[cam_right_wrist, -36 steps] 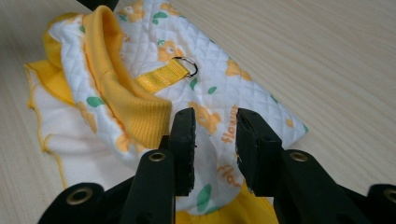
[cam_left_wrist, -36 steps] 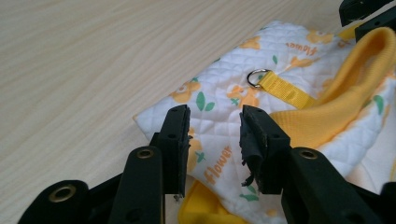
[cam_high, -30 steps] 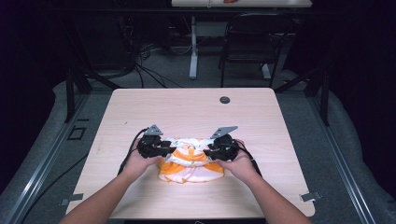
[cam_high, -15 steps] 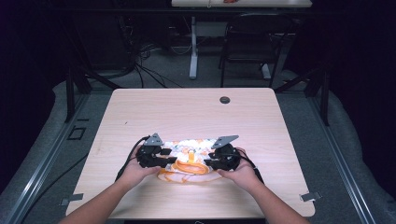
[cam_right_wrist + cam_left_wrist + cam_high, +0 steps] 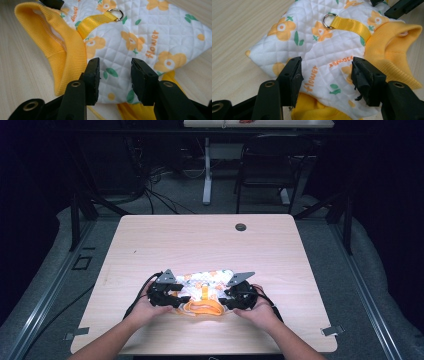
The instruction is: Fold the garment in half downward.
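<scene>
Here, quilted flower garment on table

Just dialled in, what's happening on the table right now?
A person is working a small quilted floral garment with yellow ribbed trim, lying near the front edge of the wooden table. The left gripper and right gripper sit on either side of it, jaws open over the white fabric, not pinching. A metal D-ring on a yellow strap faces up.

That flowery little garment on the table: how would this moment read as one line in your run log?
garment: quilted, floral, yellow ribbed trim, flat on table | left gripper: open over it | right gripper: open over it | strap ring: on top
</scene>
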`<state>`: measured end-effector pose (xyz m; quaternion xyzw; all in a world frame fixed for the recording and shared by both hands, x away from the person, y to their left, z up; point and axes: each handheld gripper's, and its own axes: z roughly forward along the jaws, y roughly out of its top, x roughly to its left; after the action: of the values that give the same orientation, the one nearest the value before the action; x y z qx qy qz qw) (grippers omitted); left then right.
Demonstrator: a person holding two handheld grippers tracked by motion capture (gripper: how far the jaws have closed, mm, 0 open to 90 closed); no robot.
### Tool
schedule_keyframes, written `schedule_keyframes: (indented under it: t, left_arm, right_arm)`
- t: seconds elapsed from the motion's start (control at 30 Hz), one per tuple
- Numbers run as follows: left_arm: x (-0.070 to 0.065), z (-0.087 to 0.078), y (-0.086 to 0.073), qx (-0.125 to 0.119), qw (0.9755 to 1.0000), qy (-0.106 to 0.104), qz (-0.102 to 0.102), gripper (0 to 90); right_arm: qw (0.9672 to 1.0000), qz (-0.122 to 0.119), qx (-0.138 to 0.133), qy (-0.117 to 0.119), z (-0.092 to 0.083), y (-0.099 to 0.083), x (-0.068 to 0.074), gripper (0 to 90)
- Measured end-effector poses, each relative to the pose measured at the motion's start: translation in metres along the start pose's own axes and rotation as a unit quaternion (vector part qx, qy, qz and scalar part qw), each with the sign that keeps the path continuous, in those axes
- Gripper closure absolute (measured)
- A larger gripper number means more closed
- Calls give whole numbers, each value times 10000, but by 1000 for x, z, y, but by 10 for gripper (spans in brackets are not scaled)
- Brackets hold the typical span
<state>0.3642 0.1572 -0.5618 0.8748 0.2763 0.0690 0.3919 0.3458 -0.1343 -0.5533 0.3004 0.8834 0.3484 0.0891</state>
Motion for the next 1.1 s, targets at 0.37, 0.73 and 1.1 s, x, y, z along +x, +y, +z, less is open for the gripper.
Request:
schedule_keyframes:
  t: [0.37,0.73,1.1]
  left_arm:
    - [-8,-5,-4,-110,9999,18,98,418]
    - [-15,-8,-13,-123,9999,-113,28,394]
    - [-16,1,-16,-24,9997,40,246,391]
  right_arm:
    - [9998,-135,131,-7,4,-6,5,576]
    - [9998,-148,110,-1,3,-9,7,576]
    - [9998,-90,156,15,5,-9,6,578]
